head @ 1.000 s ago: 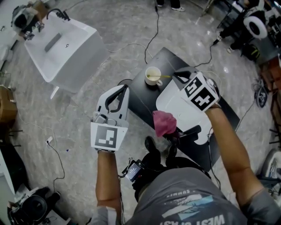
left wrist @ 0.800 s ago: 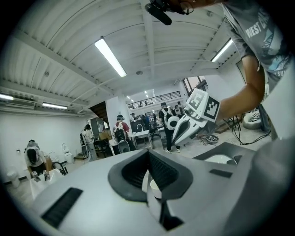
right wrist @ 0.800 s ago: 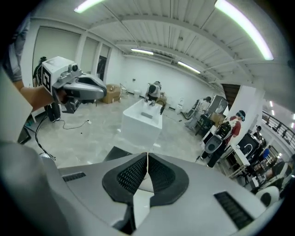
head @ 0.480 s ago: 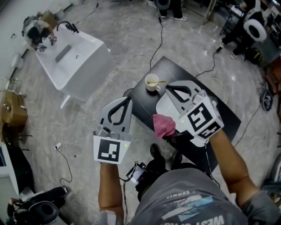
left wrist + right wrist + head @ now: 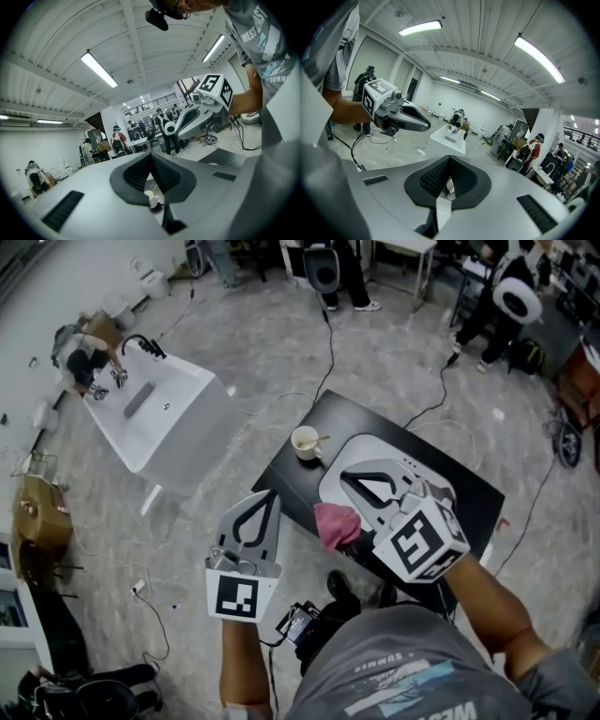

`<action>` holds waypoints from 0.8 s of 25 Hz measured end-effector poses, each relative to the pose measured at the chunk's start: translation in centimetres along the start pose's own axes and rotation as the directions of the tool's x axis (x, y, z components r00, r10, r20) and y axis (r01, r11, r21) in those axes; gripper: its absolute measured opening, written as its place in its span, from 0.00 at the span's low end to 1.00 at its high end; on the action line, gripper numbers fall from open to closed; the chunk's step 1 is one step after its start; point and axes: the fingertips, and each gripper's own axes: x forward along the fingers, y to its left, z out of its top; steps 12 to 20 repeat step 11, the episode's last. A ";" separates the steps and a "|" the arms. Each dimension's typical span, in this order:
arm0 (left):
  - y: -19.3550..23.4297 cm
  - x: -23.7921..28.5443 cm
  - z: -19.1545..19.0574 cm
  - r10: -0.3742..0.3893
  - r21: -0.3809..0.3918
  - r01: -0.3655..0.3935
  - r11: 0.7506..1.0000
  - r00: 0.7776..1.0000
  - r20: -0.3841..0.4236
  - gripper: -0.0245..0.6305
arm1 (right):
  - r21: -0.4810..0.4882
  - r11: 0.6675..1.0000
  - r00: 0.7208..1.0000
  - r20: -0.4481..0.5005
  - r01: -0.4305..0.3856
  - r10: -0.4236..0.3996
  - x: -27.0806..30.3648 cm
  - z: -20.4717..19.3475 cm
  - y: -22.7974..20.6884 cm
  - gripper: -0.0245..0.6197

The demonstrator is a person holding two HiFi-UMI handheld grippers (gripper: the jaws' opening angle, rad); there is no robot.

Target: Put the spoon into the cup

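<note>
**Now that the spoon sits in the cup, both grippers stand clear**

Where the right gripper was up at the spoon's handle a second ago, it has since been drawn back toward the person and now hangs short of the cup, touching nothing. Its own view shows the jaws clenched tip to tip, with nothing between them. The left gripper is likewise closed and empty. It is held low on the person's side of the cup, well apart from it, and has taken no part in the work.

The spoon rests inside the cup, its handle leaning out over the rim on the side away from the sink. Nothing grips or steadies it, and it shows no sign of tipping.

A pink cloth lies nearer the person than the cup, beside the right gripper. The cup stands upright near the corner of the black table, just beside the white mat. The sink stands well off from the cup, across open floor.

Finding: the placement appears done. The release and withdrawal read as the closing step, and no further handling of cup or spoon seems called for.
</note>
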 end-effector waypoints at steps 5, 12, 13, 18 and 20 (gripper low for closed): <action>-2.7 -0.3 1.1 -0.006 -0.033 0.006 0.999 1.000 0.006 0.04 | 0.032 0.999 1.000 0.002 0.010 -0.010 -3.2 -1.5 1.0 0.08; -6.1 -0.6 2.2 -0.026 -0.037 0.026 0.999 1.000 -0.004 0.04 | 0.018 1.000 1.000 -0.008 0.015 -0.015 -6.4 -3.3 1.2 0.08; -6.1 -0.6 2.2 -0.026 -0.037 0.026 0.999 1.000 -0.004 0.04 | 0.018 1.000 1.000 -0.008 0.015 -0.015 -6.4 -3.3 1.2 0.08; -6.1 -0.6 2.2 -0.026 -0.037 0.026 0.999 1.000 -0.004 0.04 | 0.018 1.000 1.000 -0.008 0.015 -0.015 -6.4 -3.3 1.2 0.08; -6.1 -0.6 2.2 -0.026 -0.037 0.026 0.999 1.000 -0.004 0.04 | 0.018 1.000 1.000 -0.008 0.015 -0.015 -6.4 -3.3 1.2 0.08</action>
